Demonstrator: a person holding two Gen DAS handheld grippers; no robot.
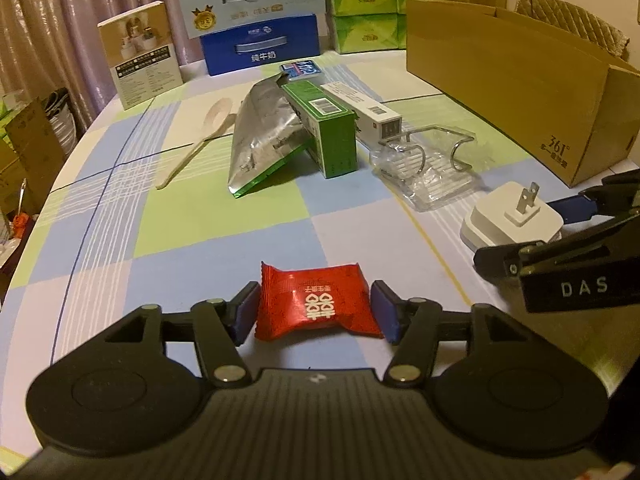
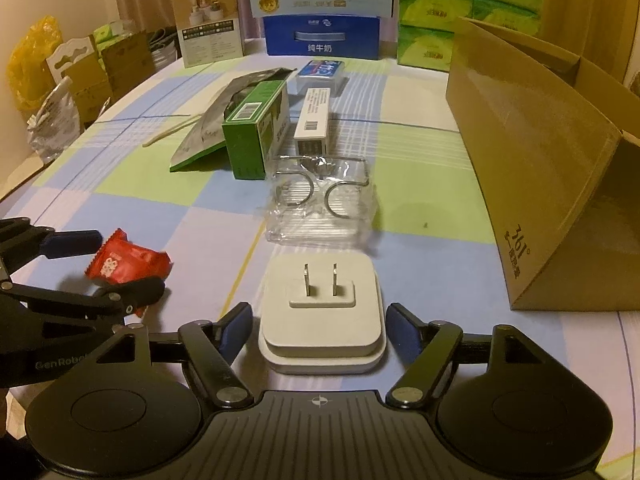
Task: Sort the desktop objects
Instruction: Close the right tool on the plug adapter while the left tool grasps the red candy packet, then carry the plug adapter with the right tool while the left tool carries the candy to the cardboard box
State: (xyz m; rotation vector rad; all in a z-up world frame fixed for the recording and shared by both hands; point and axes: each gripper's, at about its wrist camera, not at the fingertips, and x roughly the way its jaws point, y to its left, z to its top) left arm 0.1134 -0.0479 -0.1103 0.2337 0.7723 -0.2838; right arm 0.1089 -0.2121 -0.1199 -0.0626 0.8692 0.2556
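Observation:
A red candy packet (image 1: 316, 302) lies between the blue pads of my left gripper (image 1: 316, 308); the pads touch its two ends. It also shows in the right wrist view (image 2: 128, 266), held in the left gripper (image 2: 120, 264). A white plug adapter (image 2: 322, 312) with its two prongs up lies between the fingers of my right gripper (image 2: 320, 326), with small gaps on both sides. In the left wrist view the adapter (image 1: 512, 220) sits at the right with the right gripper (image 1: 532, 228) around it.
On the checkered tablecloth (image 1: 224, 216) lie a silver foil bag (image 1: 264, 136), a green box (image 1: 324, 128), a long white box (image 1: 360, 110), a wire rack in clear wrap (image 1: 424, 168) and a spoon (image 1: 200, 140). A large cardboard box (image 2: 552, 168) stands at the right. Cartons line the back.

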